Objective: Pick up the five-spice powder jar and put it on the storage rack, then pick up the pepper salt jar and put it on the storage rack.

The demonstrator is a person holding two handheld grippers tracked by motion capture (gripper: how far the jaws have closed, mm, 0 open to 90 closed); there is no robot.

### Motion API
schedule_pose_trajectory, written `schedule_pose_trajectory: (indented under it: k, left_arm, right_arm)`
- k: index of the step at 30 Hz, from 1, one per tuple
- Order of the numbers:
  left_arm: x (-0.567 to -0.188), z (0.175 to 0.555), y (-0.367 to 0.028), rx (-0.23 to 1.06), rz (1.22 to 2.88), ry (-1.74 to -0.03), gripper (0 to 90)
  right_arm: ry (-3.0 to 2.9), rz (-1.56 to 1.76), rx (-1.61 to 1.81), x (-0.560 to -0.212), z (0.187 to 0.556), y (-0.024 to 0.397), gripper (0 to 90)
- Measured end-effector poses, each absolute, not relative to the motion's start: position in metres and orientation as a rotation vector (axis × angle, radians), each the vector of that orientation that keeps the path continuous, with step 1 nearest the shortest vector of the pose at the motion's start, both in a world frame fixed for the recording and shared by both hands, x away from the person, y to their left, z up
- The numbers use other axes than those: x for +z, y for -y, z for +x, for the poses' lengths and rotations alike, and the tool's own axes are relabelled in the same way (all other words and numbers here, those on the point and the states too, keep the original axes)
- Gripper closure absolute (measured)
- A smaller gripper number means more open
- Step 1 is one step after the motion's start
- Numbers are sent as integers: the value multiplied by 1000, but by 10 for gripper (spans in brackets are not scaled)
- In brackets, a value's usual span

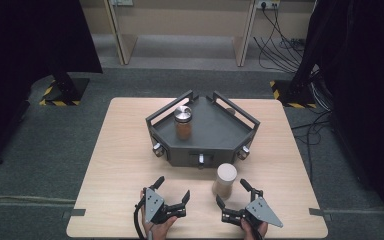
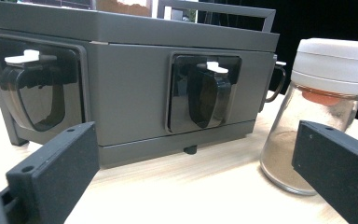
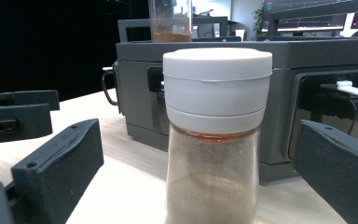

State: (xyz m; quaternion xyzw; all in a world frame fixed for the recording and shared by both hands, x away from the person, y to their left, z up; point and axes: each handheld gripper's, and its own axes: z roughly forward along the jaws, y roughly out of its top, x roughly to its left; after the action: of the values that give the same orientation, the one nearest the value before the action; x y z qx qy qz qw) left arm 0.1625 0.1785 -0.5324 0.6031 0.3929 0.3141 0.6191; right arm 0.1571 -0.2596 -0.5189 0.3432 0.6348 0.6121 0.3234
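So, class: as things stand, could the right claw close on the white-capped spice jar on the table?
Probably yes. The right claw is open, and the spice jar stands upright between its jaws with nothing in between. The grey rack sits behind the jar.

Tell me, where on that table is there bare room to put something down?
The table is bare along its left edge beside the grey rack, and along its right edge too. It is crowded in front: the white-capped jar stands between the rack and the right gripper, with the left gripper alongside.
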Motion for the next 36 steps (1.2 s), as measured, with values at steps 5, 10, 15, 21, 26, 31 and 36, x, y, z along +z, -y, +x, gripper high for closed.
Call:
schedule_pose_trajectory:
  k: [5, 10, 15, 21, 26, 31, 36]
  left_arm:
    - [-532, 162, -176, 741, 1406, -885, 3]
    - [-533, 161, -176, 743, 1401, -886, 3]
    - [-531, 160, -173, 766, 1427, -868, 3]
    - [-530, 161, -173, 762, 1427, -874, 3]
    - [-531, 160, -172, 772, 1431, -864, 3]
    - [-531, 160, -172, 771, 1431, -860, 3]
    - [-530, 160, -172, 766, 1433, -863, 3]
  right_arm:
    - [-1664, 901, 1609, -519, 157, 260, 22]
    - [-1667, 901, 1614, -520, 158, 260, 22]
    - [-1661, 909, 1618, -520, 159, 261, 22]
    - [-1661, 918, 1624, -520, 159, 262, 22]
    - [-1656, 917, 1625, -520, 158, 262, 22]
    - [-1658, 909, 1621, -520, 158, 261, 22]
    - [-1660, 916, 1618, -520, 158, 261, 22]
